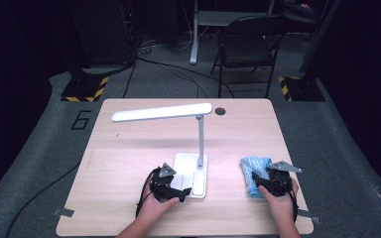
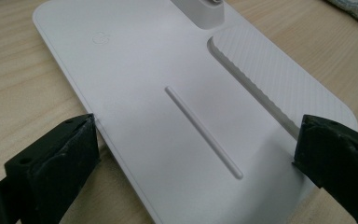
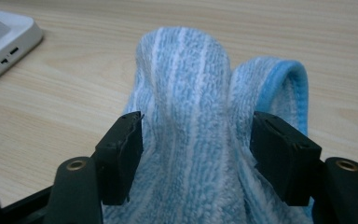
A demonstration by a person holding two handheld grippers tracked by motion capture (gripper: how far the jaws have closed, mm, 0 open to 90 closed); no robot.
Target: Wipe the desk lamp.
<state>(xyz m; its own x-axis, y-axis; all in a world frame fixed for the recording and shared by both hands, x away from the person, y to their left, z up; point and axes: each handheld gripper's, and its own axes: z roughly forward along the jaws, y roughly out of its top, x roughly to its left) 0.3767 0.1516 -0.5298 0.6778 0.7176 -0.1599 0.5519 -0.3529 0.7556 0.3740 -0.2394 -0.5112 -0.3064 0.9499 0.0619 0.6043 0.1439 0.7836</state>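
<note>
Left gripper [image 1: 182, 194] sat at the desk lamp's white base [image 2: 177, 107], jaws spread on both edges, while right gripper [image 1: 258, 184] had jaws wide around a bunched blue striped towel [image 3: 200, 135] right of it on the desk [image 1: 129, 148].

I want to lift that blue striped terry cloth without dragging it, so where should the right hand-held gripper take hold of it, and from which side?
Grip the raised fold of the blue striped terry cloth, coming from its near end, where the right hand-held gripper already straddles it. The hump stands up off the light wooden table, so the open jaws can probably close across it.
</note>
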